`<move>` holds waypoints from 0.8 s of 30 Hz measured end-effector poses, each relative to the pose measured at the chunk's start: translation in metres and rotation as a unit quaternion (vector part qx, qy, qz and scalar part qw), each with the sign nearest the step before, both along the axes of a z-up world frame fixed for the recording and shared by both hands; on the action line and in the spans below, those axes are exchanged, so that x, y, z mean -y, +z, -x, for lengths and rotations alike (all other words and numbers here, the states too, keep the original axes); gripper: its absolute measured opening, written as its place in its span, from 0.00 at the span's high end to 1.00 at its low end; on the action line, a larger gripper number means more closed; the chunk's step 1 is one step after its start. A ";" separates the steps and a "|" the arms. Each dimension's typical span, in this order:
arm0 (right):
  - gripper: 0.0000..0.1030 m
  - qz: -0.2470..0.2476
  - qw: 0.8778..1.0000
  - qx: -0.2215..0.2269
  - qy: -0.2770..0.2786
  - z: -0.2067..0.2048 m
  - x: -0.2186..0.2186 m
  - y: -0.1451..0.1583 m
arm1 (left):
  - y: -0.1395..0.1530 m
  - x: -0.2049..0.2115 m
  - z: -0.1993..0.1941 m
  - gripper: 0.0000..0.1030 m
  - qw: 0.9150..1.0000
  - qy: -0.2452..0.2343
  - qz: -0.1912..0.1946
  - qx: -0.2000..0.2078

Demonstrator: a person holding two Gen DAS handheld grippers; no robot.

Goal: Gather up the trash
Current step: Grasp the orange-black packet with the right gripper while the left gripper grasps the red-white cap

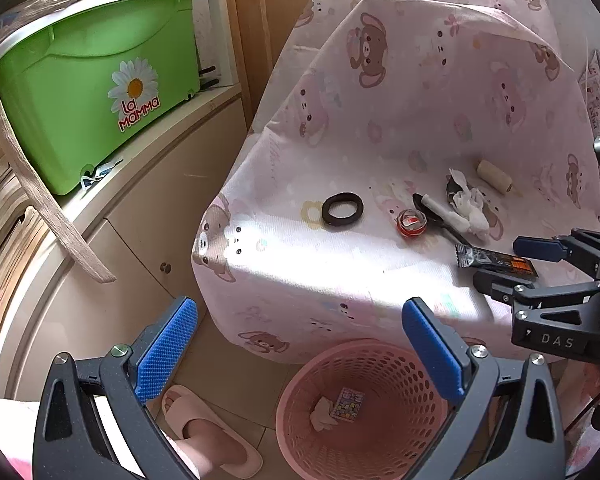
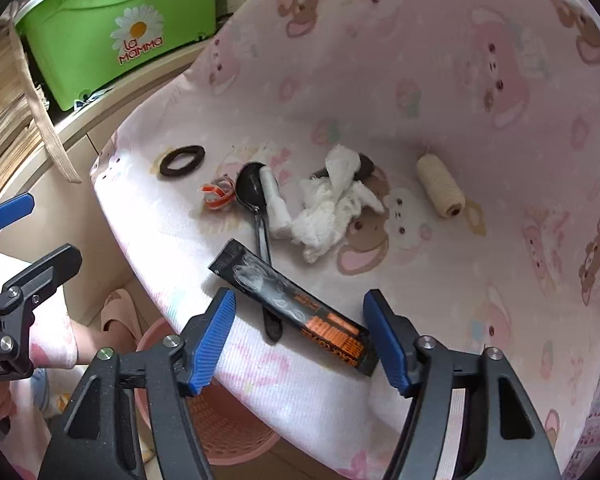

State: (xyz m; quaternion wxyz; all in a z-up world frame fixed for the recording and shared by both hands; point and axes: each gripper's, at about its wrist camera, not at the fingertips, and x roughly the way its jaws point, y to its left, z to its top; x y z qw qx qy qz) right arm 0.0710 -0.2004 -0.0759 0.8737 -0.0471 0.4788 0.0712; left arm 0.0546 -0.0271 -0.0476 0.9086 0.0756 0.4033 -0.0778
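A black and orange wrapper [image 2: 292,308] lies near the front edge of the pink bear-print cloth [image 2: 460,280]. My right gripper [image 2: 300,336] stands open astride the wrapper, pads apart from it; the left wrist view shows the same wrapper [image 1: 492,260] between those fingers. Behind it lie a black spoon [image 2: 252,188], a white paper roll [image 2: 276,200], crumpled tissue [image 2: 332,204] and a red-and-white scrap [image 2: 218,196]. My left gripper [image 1: 300,344] hangs open and empty above the pink basket [image 1: 300,432], which holds a tissue and a small printed card.
A black ring [image 2: 182,160] and a cream thread spool [image 2: 440,184] also lie on the cloth. A green bin [image 1: 92,80] sits on the cabinet at the left. A foot in a pink slipper [image 1: 204,428] stands beside the basket.
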 end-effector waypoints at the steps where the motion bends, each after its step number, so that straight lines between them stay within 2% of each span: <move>1: 0.42 0.000 1.000 0.000 0.003 0.000 -0.001 0.001 | 0.000 0.001 0.000 0.02 1.000 -0.001 -0.002 0.001; 2: 0.51 -0.004 1.000 0.000 0.005 -0.001 -0.002 0.002 | -0.001 0.002 -0.001 0.02 1.000 -0.002 -0.005 0.002; 6: 0.69 -0.021 1.000 0.001 -0.014 -0.002 0.002 0.002 | -0.005 0.005 -0.002 0.02 1.000 -0.004 -0.017 0.001; 10: 0.91 -0.071 0.997 0.007 -0.018 0.002 0.013 0.009 | -0.006 0.004 -0.003 0.02 1.000 -0.007 -0.005 -0.008; 15: 0.94 -0.079 0.996 0.030 -0.029 0.009 0.021 0.021 | -0.003 0.010 -0.004 0.03 1.000 -0.013 -0.006 -0.007; 18: 0.94 -0.116 0.992 0.027 -0.049 0.010 0.037 0.026 | -0.003 0.014 -0.005 0.05 1.000 -0.022 -0.002 -0.011; 20: 0.94 -0.124 0.990 0.018 -0.066 0.010 0.046 0.028 | -0.003 0.017 -0.006 0.09 1.000 -0.027 0.000 -0.011; 22: 0.94 -0.095 0.992 0.014 -0.087 0.010 0.052 0.026 | -0.001 0.024 -0.014 0.12 0.999 -0.037 0.018 -0.015; 24: 0.94 -0.100 0.990 0.012 -0.099 0.009 0.057 0.025 | 0.000 0.039 -0.028 0.24 0.997 -0.069 0.031 -0.026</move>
